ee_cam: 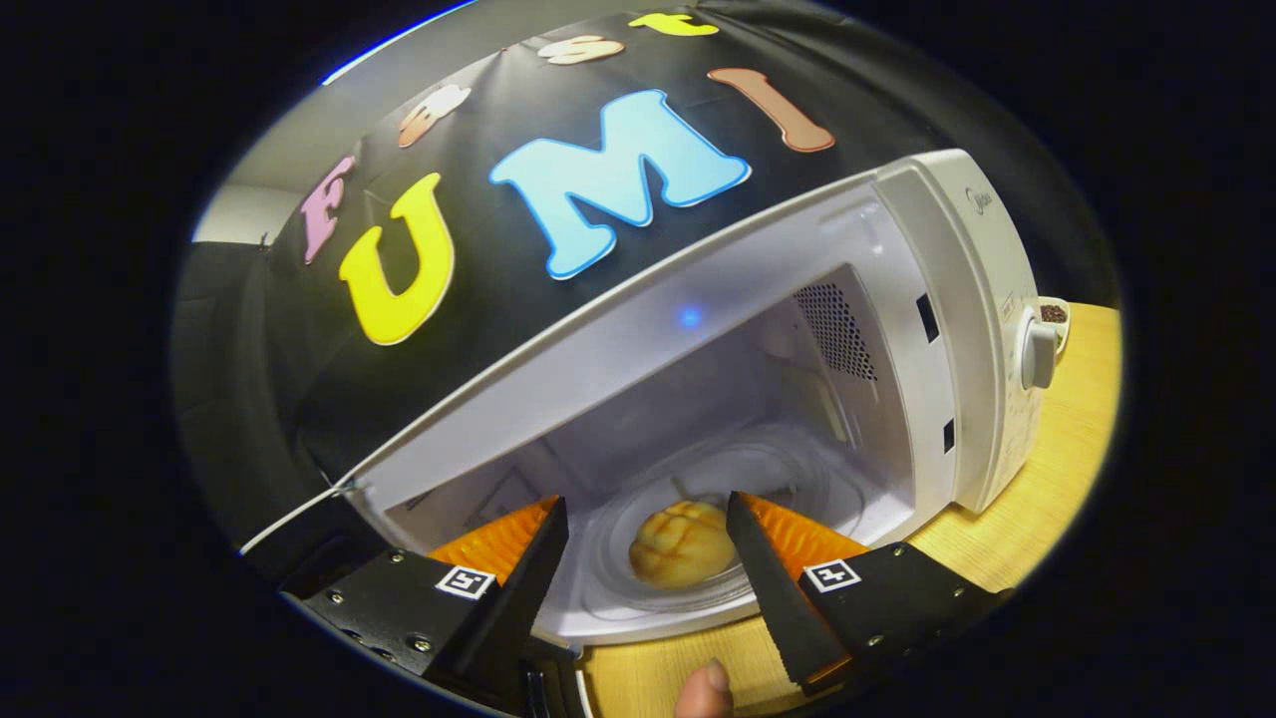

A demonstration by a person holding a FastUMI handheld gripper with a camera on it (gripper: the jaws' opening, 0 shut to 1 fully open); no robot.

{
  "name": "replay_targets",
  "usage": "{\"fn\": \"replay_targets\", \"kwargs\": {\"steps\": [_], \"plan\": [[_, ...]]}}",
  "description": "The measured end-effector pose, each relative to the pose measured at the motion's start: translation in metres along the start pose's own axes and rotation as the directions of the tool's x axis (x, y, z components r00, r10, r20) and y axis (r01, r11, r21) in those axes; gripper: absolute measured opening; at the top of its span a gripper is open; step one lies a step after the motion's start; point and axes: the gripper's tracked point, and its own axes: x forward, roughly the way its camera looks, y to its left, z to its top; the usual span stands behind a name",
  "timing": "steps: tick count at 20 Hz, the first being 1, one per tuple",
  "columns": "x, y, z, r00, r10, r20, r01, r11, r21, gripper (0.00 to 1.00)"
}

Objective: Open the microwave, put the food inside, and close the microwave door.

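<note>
With the bun [681,543] resting on the glass turntable [797,479] inside the microwave [957,329], we held the gripper [648,543] spread wide and empty, ready to withdraw straight back before swinging the door shut.

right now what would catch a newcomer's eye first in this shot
The white microwave with its cavity wide open draws the eye first, standing on a wooden table. Inside, a golden bun sits on the glass turntable, just ahead of the gripper, whose fingers are spread apart on either side of it without touching. A small dish peeks out beyond the microwave's dial.
</note>
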Motion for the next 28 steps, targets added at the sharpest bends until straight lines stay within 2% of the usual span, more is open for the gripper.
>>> {"fn": "replay_targets", "kwargs": {"steps": [4,6,8,11,13,16,18,20,22,24,27,28], "plan": [[-0.075,0.033,0.004,0.978,0.191,-0.084,-0.190,0.982,0.018,0.97],[-0.116,0.046,0.010,0.962,0.257,-0.093,-0.256,0.966,0.019,0.97],[-0.159,0.060,0.012,0.942,0.316,-0.114,-0.322,0.946,-0.037,0.97],[-0.224,0.085,0.009,0.893,0.428,-0.141,-0.447,0.881,-0.155,0.97],[-0.261,0.101,0.005,0.855,0.494,-0.159,-0.516,0.841,-0.163,0.97],[-0.304,0.125,-0.001,0.806,0.569,-0.161,-0.588,0.799,-0.124,0.97],[-0.322,0.136,-0.002,0.792,0.595,-0.133,-0.610,0.777,-0.158,0.97],[-0.333,0.146,-0.015,0.788,0.599,-0.142,-0.614,0.745,-0.261,0.97],[-0.345,0.160,-0.036,0.770,0.617,-0.163,-0.627,0.684,-0.373,0.97],[-0.350,0.168,-0.043,0.761,0.637,-0.125,-0.616,0.646,-0.451,0.97],[-0.367,0.194,-0.063,0.689,0.714,-0.122,-0.676,0.574,-0.462,0.97],[-0.371,0.199,-0.069,0.675,0.725,-0.136,-0.691,0.557,-0.461,0.97]]}}
